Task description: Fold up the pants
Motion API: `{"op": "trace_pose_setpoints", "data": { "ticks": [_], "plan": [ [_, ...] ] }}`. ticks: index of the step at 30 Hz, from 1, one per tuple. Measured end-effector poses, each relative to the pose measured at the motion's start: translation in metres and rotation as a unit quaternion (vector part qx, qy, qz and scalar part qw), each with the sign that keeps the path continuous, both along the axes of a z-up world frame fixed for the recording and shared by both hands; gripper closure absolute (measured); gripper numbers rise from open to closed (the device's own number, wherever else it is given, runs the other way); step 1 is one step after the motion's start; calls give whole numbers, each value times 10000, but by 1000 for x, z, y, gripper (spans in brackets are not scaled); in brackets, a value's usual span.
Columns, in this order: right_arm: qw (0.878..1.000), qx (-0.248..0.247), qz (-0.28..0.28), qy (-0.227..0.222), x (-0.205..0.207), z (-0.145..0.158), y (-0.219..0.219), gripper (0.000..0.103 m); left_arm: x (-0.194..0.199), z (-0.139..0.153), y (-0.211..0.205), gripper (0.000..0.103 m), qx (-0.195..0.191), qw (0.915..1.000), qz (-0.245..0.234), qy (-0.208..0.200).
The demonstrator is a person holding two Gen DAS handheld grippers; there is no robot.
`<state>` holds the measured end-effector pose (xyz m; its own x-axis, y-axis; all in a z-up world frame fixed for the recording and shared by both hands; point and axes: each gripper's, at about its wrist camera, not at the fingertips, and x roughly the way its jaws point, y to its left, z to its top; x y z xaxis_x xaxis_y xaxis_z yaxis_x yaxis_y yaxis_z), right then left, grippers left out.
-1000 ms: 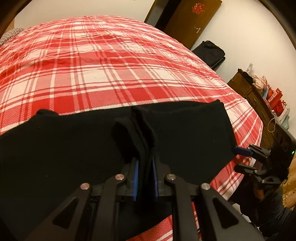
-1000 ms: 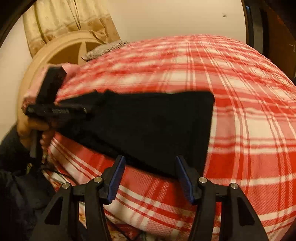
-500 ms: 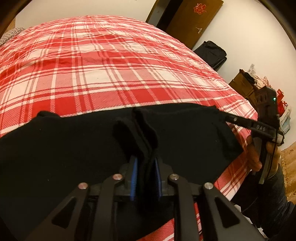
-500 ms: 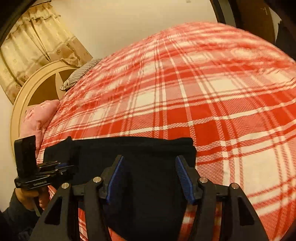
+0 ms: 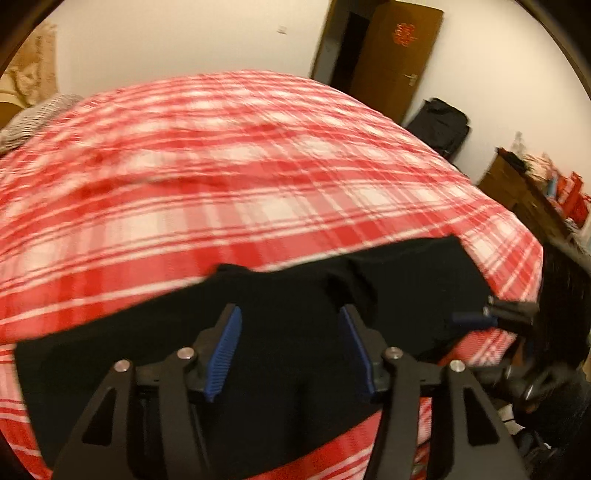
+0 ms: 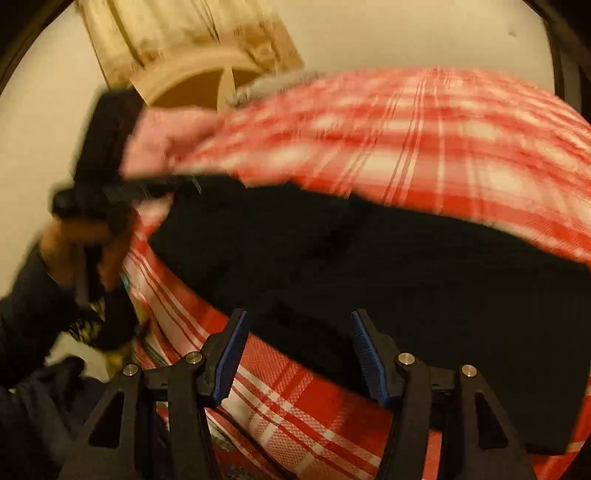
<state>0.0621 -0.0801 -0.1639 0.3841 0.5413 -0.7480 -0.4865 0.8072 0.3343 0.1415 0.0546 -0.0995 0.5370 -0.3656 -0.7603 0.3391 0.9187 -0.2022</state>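
Left wrist view: the left gripper (image 5: pixel 290 347) hangs just above the black pants (image 5: pixel 184 354), its blue pads (image 5: pixel 223 354) spreading apart, cloth below them but not pinched. The pants lie flat along the near edge of the bed (image 5: pixel 221 177), which is covered in a red and white plaid sheet. At the right edge of the pants the right gripper (image 5: pixel 480 315) shows, blurred. Beyond the bed stand a black bag (image 5: pixel 441 123) against the white wall, a brown door (image 5: pixel 399 59) with a red emblem, and a wooden cabinet (image 5: pixel 524 195) with red boxes on top.

Right wrist view: the right gripper's fingers (image 6: pixel 229 354) stand apart and hold nothing, poised over the pants' near edge and the sheet. To the left a hand (image 6: pixel 85 243) in a dark sleeve holds the left gripper at the pants' far corner. Farther back lie a pink pillow (image 6: pixel 166 136), a round cream headboard (image 6: pixel 195 81) and a yellowish curtain (image 6: pixel 177 33)
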Motion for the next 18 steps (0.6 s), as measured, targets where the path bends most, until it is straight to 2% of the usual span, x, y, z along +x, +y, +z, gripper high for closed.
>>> {"op": "trace_pose_setpoints", "data": {
  "ticks": [1,2,4,7,10,12,14,15,18],
  "plan": [
    [9995,-244,25,199,3,-14,7,44,0,0,11,42,28,9999,116,-1],
    [9994,-321,48,149,1,-17,10,44,0,0,20,41,47,9998,215,-6],
    [9990,-398,176,64,-5,-8,14,44,-3,-2,37,41,124,9990,426,-24],
    [9996,-110,217,-152,-5,12,19,44,-10,-8,68,38,219,9966,789,-51],
    [9981,-415,138,-432,-3,17,32,45,-15,-15,93,38,141,9937,1109,6],
    [9974,-614,171,-331,1,7,43,62,-20,-20,111,38,50,9909,1345,59],
    [9957,-869,140,-285,4,-6,51,73,-26,-23,123,38,42,9890,1480,74],
    [9939,-1045,94,-351,3,-10,54,82,-29,-25,130,38,72,9879,1549,60],
    [9932,-1080,74,-417,-3,-9,49,84,-35,-29,148,35,140,9847,1738,44]
  ]
}}
